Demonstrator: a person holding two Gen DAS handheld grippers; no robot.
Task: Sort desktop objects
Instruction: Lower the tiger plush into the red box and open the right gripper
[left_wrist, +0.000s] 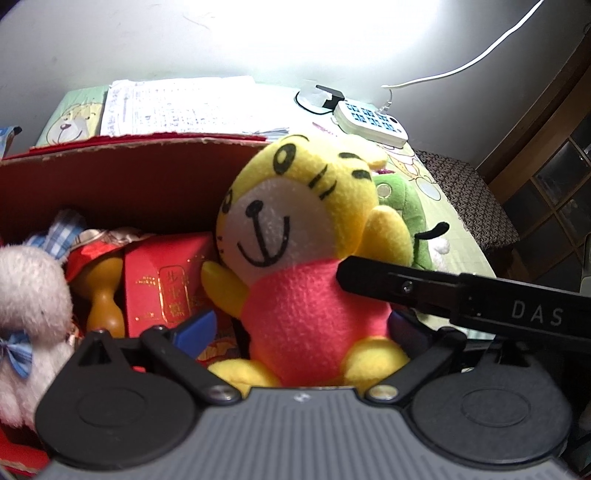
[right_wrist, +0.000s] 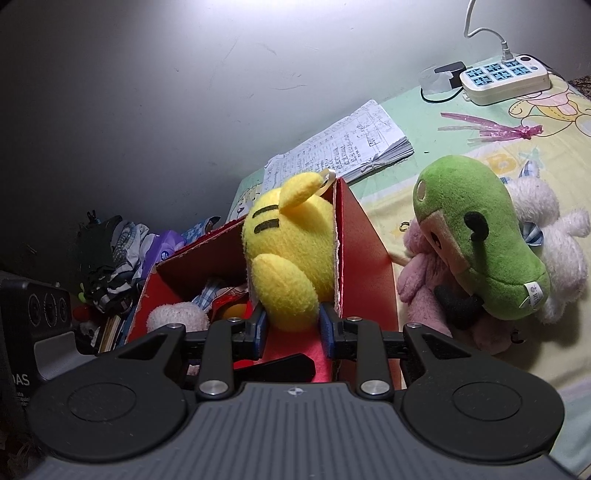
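Red cardboard box (right_wrist: 364, 236) stands open on the patterned cloth (right_wrist: 480, 177), a stack of written papers (right_wrist: 343, 147) behind it. Yellow tiger plush (left_wrist: 295, 236) sits upright inside the box at its right wall, red shirt facing the left wrist camera. Right gripper (right_wrist: 291, 328): 2 blue pads pressed on the plush's lower body, jaws narrow, gripping. Left gripper (left_wrist: 301, 328): jaws wide, 1 blue pad either side of the plush; contact cannot be told. Green plush (right_wrist: 480, 236) lies outside, right of the box.
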